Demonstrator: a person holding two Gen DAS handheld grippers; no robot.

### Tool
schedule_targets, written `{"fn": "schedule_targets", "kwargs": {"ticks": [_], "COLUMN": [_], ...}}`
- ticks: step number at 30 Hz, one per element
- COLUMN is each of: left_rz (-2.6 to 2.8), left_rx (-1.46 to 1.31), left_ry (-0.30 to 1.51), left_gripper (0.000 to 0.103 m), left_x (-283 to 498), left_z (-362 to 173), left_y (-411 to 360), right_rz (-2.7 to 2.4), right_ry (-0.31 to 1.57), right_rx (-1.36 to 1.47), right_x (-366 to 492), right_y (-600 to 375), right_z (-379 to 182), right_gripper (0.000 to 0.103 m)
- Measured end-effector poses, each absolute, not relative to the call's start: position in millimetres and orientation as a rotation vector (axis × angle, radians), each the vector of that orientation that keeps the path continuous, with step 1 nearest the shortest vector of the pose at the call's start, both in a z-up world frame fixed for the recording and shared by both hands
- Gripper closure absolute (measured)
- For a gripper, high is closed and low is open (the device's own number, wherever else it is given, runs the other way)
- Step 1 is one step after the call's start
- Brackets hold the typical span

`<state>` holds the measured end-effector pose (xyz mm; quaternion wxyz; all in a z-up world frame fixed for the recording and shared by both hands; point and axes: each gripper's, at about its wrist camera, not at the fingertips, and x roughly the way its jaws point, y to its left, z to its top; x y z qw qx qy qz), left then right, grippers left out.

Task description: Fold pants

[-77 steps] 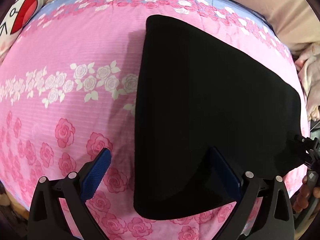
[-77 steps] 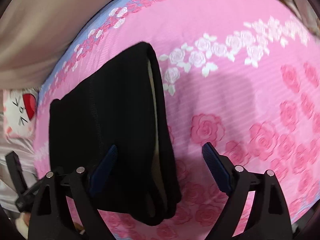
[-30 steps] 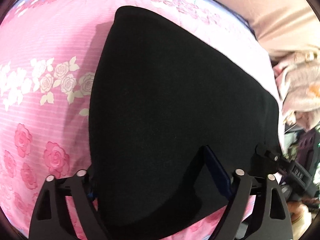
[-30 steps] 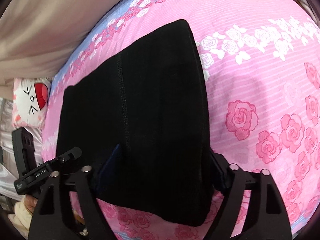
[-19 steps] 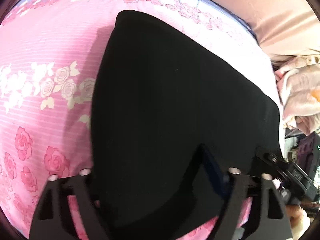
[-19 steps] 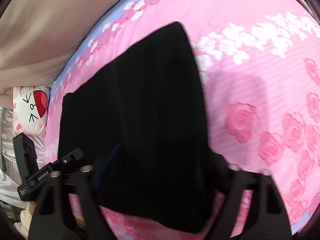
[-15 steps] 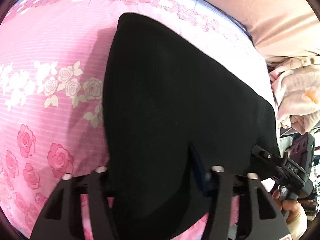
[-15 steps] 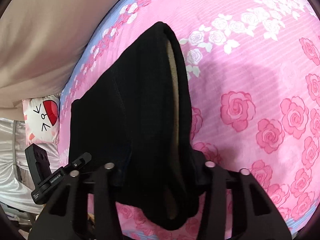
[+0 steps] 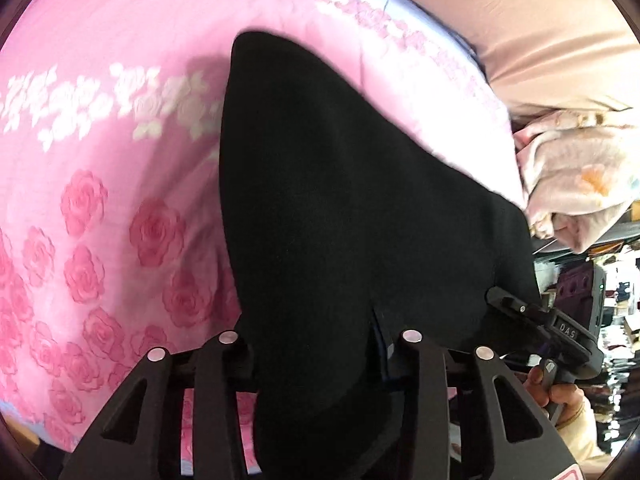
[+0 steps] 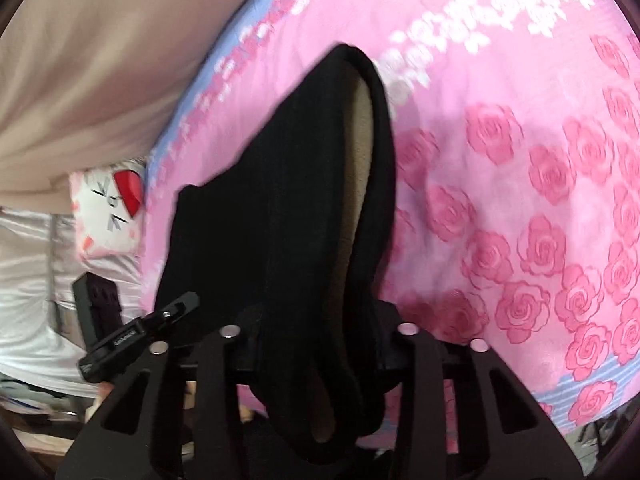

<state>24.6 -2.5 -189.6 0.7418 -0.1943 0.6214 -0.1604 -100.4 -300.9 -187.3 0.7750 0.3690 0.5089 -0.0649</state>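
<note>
The black pants (image 9: 344,208) lie folded on the pink rose-print bed sheet (image 9: 120,184). My left gripper (image 9: 316,344) is shut on the near edge of the pants, with the cloth bunched between its fingers. My right gripper (image 10: 320,336) is shut on the other near corner of the pants (image 10: 288,216), where a beige lining (image 10: 360,184) shows between the layers. The near edge is lifted off the sheet. The right gripper (image 9: 536,320) shows at the right of the left wrist view, and the left gripper (image 10: 140,332) at the left of the right wrist view.
A beige headboard or wall (image 9: 540,20) runs along the far side of the bed. A pale pink blanket (image 9: 576,184) is bunched at the right. A white cartoon pillow (image 10: 108,212) lies at the left end. The bed's near edge (image 10: 580,396) is close below.
Both grippers moved in over the near edge of the pants and shut on it. The near edge has since lifted and the layers have opened on the right side.
</note>
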Motion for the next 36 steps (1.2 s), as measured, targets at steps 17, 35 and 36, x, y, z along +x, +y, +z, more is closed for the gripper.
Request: {"fn": "schedule_targets", "kwargs": {"ticks": [17,35,36], "left_rz": [-0.391,-0.325,-0.322], "left_rx": [-0.4,-0.238,-0.231], "left_ry": [1.273,0.937,0.939], "left_gripper": [0.072,0.072,0.072], "left_x": [31.0,169.4,178.6], "left_z": [-114.7,-48.1,-51.7], "left_y": [2.0,28.0,27.3], "right_rz": [-0.04,0.043,0.042], "right_ry": [1.018,0.777,0.777], "right_rx": [0.754,0.554,0.547], "right_x": [-82.0,65.1,78.8], "right_y": [-271.8,-257.1,-260.5], "right_z": [-95.9,-51.7,-58.0], "right_gripper": [0.07,0.07,0.07]}}
